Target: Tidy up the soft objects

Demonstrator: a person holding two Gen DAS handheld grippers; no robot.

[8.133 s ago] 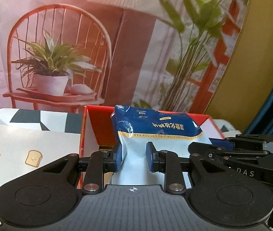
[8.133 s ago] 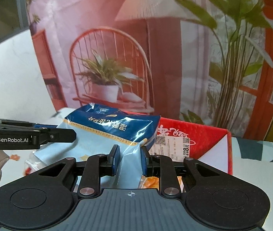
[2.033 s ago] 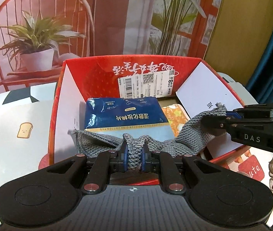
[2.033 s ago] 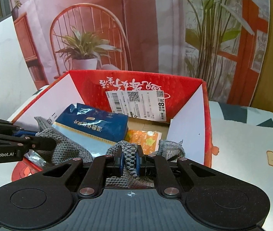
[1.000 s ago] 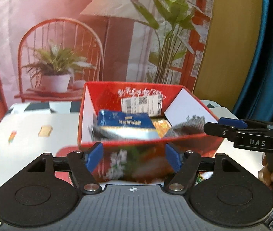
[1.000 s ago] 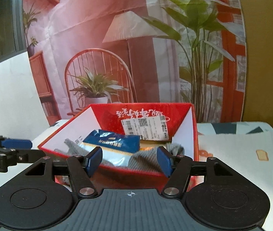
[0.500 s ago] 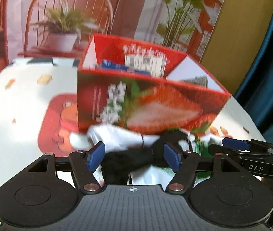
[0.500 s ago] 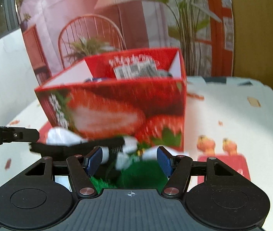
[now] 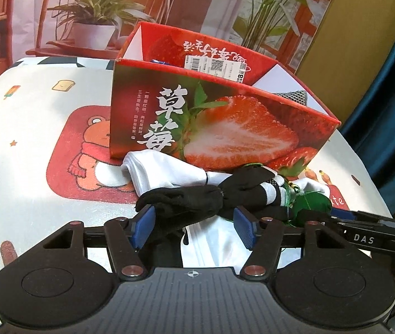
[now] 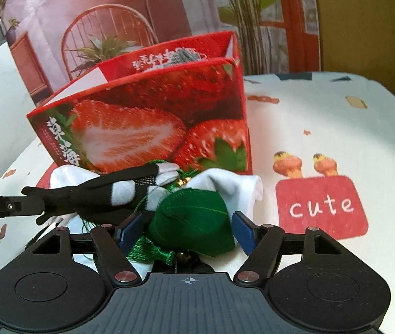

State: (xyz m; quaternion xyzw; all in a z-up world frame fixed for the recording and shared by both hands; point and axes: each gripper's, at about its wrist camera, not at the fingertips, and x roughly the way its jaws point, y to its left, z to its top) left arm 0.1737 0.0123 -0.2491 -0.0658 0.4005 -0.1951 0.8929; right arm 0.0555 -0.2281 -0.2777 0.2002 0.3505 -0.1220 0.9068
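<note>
A red strawberry box (image 9: 219,128) (image 10: 152,117) stands on the table with a grey knit cloth (image 9: 294,97) and a blue packet (image 9: 159,61) inside. In front of it lies a pile: white socks (image 9: 164,172), a black-and-white glove (image 9: 197,200) (image 10: 105,192), and a green tasselled pouch (image 10: 194,222) (image 9: 311,203). My left gripper (image 9: 194,226) is open, its jaws on either side of the black glove. My right gripper (image 10: 187,229) is open, its jaws on either side of the green pouch.
The table wears a white cloth (image 9: 30,139) printed with a bear patch (image 9: 86,153) and a red "cute" patch (image 10: 322,206). A backdrop with a chair and plants (image 9: 91,14) hangs behind. A blue curtain (image 9: 392,83) is at the right.
Both grippers let go of the grey knit cloth in the box, opened, drew back and dropped down to the pile in front of the box.
</note>
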